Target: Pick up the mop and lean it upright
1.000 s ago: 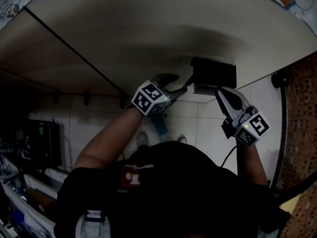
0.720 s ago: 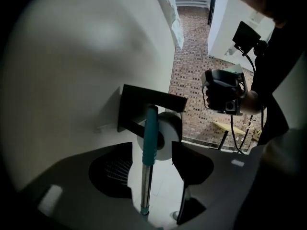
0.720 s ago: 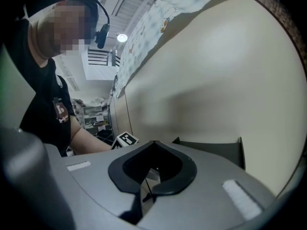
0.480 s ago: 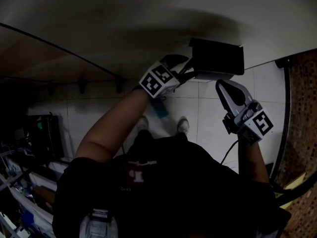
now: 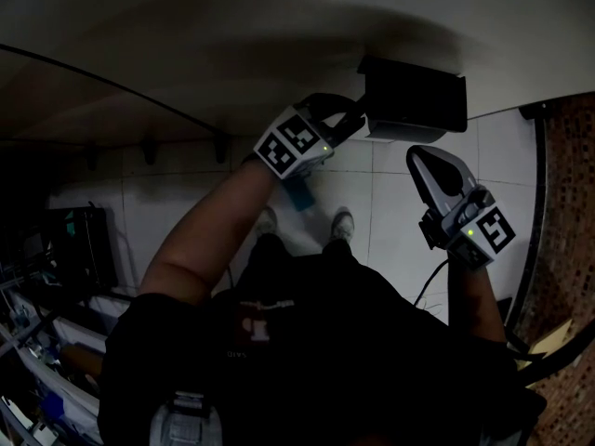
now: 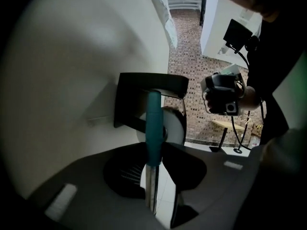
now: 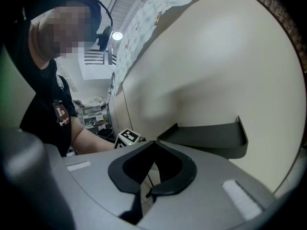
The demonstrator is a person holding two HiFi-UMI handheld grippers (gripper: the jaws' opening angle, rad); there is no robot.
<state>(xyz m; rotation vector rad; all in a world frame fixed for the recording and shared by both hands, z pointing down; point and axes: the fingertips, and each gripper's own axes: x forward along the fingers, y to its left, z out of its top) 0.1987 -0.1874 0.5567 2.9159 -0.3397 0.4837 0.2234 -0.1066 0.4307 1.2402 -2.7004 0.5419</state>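
Left tongs (image 6: 154, 169) are closing around the mop handle (image 6: 153, 119), whose long axis is running vertically through frame centre beneath the black shelf (image 6: 136, 83). Right tongs (image 5: 423, 161), pressed together and empty, are hovering mid-right. We are judging the left nearer.

The left gripper (image 5: 349, 125) had its jaws spread wide a moment ago. They are now closing around the teal mop handle (image 6: 154, 123), which stands between them, with a gap still showing on one side. The right gripper (image 5: 420, 154) has drawn back slightly nearer the person, away from the dark wall shelf (image 5: 416, 96).
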